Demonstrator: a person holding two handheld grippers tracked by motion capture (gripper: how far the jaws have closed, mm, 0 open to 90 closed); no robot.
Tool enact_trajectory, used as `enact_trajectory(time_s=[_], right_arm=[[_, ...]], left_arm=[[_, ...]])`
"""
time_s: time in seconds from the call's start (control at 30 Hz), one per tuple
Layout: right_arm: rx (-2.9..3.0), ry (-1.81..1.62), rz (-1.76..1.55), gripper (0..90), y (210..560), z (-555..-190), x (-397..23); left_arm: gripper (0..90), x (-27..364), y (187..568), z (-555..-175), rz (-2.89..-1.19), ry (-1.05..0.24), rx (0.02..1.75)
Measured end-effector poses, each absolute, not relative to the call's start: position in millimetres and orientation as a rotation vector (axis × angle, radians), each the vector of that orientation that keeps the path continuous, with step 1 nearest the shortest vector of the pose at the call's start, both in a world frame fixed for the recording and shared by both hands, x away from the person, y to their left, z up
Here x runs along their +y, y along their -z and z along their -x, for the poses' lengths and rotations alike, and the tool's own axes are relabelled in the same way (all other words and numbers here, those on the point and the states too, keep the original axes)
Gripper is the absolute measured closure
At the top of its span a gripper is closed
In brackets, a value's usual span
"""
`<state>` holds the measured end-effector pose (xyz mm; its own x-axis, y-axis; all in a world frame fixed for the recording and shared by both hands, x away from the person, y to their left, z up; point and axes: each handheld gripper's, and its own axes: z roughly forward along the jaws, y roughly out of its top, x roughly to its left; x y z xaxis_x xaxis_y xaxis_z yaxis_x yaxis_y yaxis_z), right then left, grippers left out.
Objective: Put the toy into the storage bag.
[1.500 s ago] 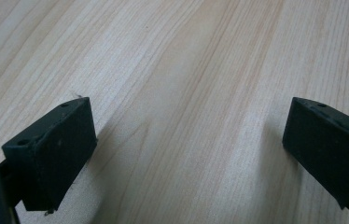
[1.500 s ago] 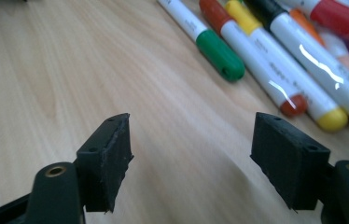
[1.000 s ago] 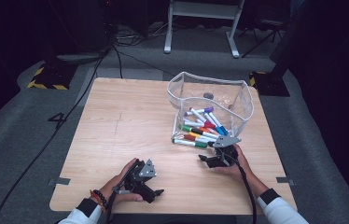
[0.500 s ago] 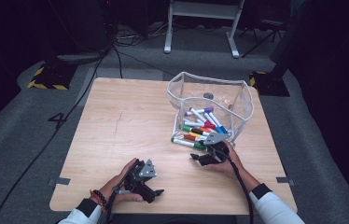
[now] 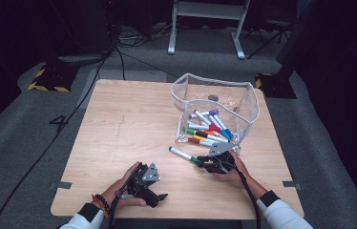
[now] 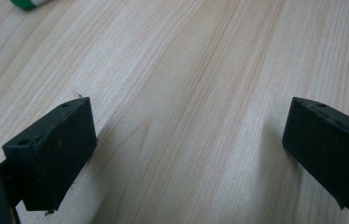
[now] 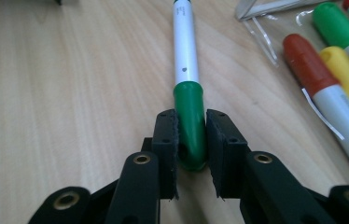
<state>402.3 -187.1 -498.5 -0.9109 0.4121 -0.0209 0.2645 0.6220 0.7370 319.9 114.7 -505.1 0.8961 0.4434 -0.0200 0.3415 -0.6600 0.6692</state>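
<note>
While the right gripper (image 7: 191, 154) lay low over the table (image 5: 119, 124), its jaws, which had just been closing, stood nearly shut on the green cap of a marker (image 7: 185, 60), both pads against the cap's sides. The marker lay flat on the wood just outside the front wall of the clear bin (image 5: 215, 90), its white barrel pointing away from the gripper toward the table's middle; in the high view it showed as a white stick with green ends (image 5: 182, 154). The step in hand was judged to be the pick-up of this marker, with the grip just taken and no lift yet evident. The next move would call for a straight rise with the cap held firmly, since a hold at one end leaves the long barrel free to droop or swing. Other markers (image 5: 207, 131), capped red, yellow, green, blue and purple, lay in the bin. The left gripper (image 5: 160, 195) rested near the table's front edge, jaws wide apart and empty.
</note>
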Motion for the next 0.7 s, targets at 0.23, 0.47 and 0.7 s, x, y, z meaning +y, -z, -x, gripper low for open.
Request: enact_trajectory(time_s=[0.23,0.47,0.7], right_arm=[[2.696,-1.153,-0.523,74.9,496.7,-380.1,-202.4],[2.732,-1.122,-0.489,71.4,494.2,-354.0,-222.9],[2.735,-1.113,-0.474,55.4,494.3,-351.8,-218.9]], left_arm=[[3.1,114.7,505.1,-319.8,-2.351,-0.187,0.561],[3.1,114.7,505.1,-319.7,-2.351,-0.187,0.562],[3.0,114.8,505.0,-319.9,-2.352,-0.188,0.561]])
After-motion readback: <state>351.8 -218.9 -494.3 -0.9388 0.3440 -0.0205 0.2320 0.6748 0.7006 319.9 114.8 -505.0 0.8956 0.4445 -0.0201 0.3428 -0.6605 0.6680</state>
